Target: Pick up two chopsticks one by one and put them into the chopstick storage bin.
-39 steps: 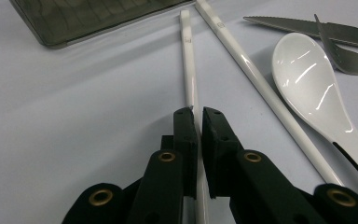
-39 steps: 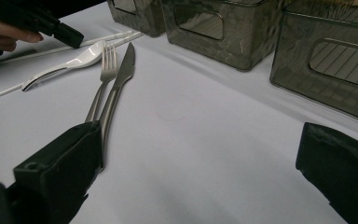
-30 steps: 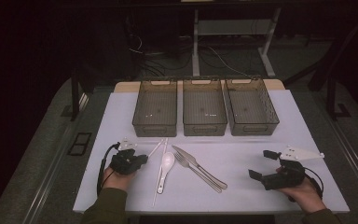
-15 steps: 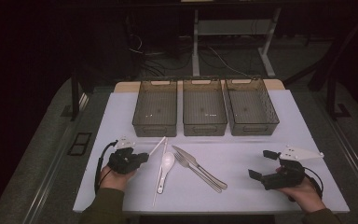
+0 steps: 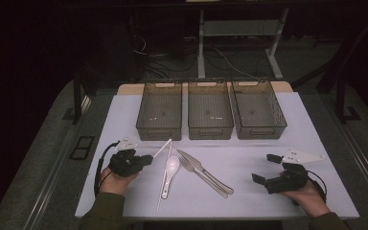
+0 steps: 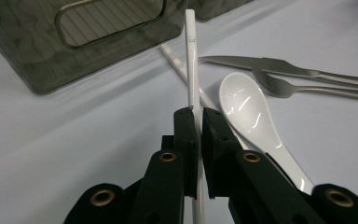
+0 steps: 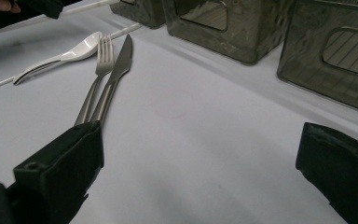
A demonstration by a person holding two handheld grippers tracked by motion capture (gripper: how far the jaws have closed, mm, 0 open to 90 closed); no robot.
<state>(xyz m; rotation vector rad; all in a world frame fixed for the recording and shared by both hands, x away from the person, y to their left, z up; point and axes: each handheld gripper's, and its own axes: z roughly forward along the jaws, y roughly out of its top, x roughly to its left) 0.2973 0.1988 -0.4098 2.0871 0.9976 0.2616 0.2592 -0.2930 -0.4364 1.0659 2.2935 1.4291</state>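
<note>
Left tool: clenched on a white chopstick.
Right tool: released.
Nearby: spoon, fork, knife.
Beyond: three bins.

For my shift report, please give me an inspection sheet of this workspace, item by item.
Surface: white table, one faint ring stain.
Job's things: white chopstick clamped in the left gripper, lifted at its tip; second chopstick, white spoon, fork and knife lying flat.
Clutter: three empty smoky bins in a row at the far edge.
Grippers: left shut on the chopstick; right gripper open, holding nothing.
Cables: one trailing from each gripper; more on the floor behind.
Surroundings: dark room, desk frame behind.
</note>
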